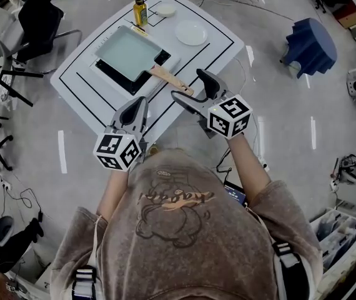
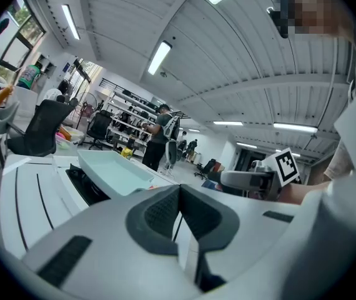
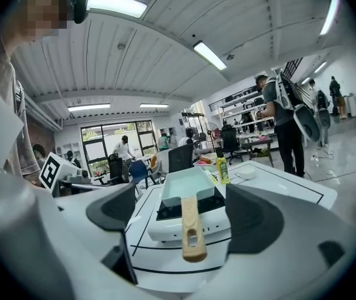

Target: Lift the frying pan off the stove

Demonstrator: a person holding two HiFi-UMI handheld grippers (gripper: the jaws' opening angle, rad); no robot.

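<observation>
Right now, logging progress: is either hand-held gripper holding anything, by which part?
Nothing: right hand-held gripper open at the wooden handle of the frying pan; left hand-held gripper shut, empty.

Person wears a grey-brown tee (image 1: 184, 230) w/ short sleeves (image 1: 278, 199). On the front there's a drawn bear-like pic & orange squiggly writing. Black straps (image 1: 288, 258) w/ pale bands sit on both shoulders.

Left gripper (image 1: 138, 105) & right gripper (image 1: 187, 83) look the same: pale grey-white plastic w/ long curved jaws. Inside each jaw are dark grey bumpy pads (image 3: 253, 220). A dark strip (image 2: 65, 261) runs along the jaw tops.

Each gripper has a white box at the back, the left cube (image 1: 117, 150) & the right cube (image 1: 230, 115), w/ black square markers on the sides.
</observation>
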